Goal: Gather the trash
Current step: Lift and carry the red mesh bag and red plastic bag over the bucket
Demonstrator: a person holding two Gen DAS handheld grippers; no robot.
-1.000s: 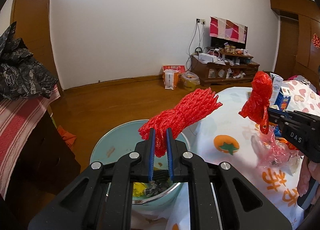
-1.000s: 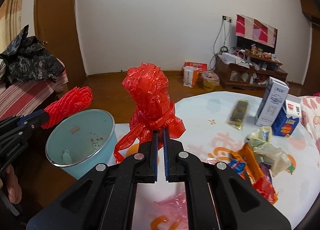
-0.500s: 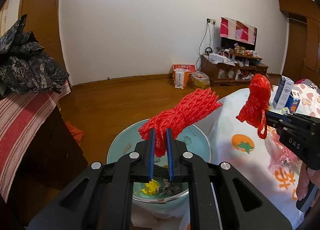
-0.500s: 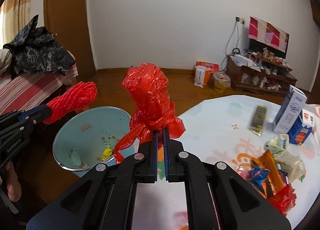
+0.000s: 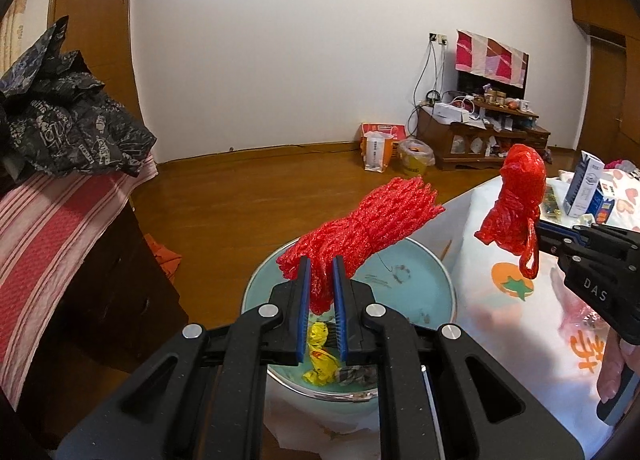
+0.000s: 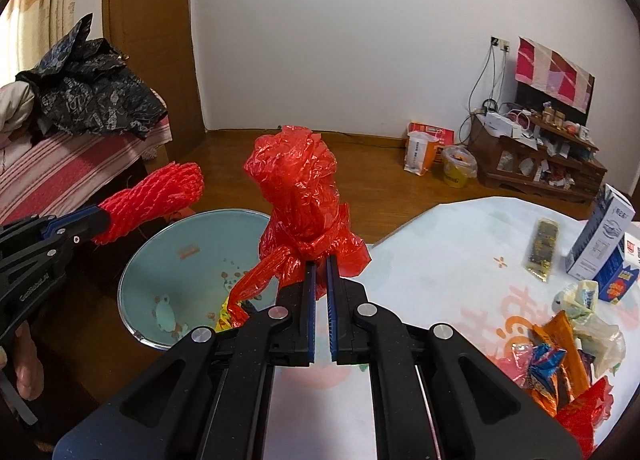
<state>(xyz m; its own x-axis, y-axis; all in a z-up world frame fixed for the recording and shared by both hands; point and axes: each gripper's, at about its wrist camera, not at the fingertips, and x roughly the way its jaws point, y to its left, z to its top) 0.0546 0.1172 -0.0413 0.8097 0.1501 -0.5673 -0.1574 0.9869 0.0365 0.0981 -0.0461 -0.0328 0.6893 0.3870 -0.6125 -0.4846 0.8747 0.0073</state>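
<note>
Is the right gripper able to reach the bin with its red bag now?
Probably yes: the right gripper holds the red bag beside the open bin, with nothing between them.

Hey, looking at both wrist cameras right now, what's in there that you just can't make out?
- Bottom of the teal bin: left wrist view, hidden behind the left tongs and red mesh netting.
- Print on the white carton: right wrist view, too small to read.
- Clutter on the wooden TV stand: both views, too far and small.
- Snack wrapper pile: right wrist view, cut by the lens edge.
- What the red plastic bag in the right tongs holds: opaque.
</note>
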